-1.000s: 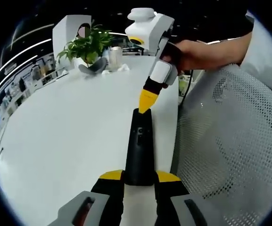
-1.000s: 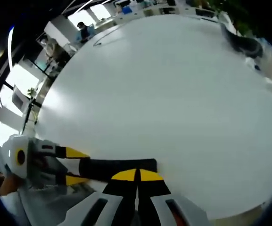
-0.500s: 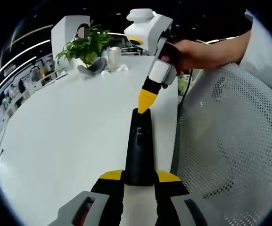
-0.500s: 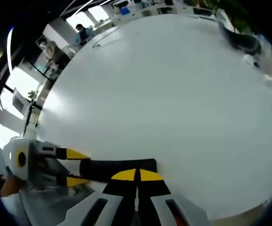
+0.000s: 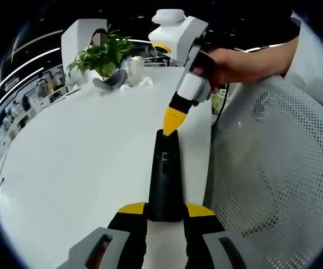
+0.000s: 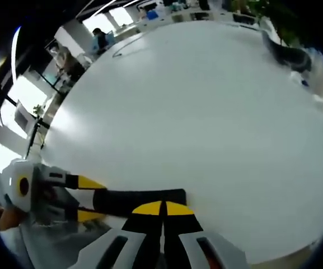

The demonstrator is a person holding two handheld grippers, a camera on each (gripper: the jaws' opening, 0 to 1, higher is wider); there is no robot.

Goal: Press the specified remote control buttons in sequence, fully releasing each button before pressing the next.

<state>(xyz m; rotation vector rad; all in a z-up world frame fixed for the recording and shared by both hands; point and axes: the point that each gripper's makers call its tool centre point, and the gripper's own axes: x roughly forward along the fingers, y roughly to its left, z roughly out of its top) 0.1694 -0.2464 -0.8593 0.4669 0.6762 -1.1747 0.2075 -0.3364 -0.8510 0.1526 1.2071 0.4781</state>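
One black remote [image 5: 165, 179] clamped in left gripper [image 5: 165, 212] jaws, right gripper [image 6: 162, 208] jaws together, one white table [image 5: 83, 151].

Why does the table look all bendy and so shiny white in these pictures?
Right gripper view: the fisheye lens bulges the white table into a dome, and glare washes its middle out. Left gripper view: the table's edge curves too, while the black remote control stays sharp and the potted plant far back looks softer.
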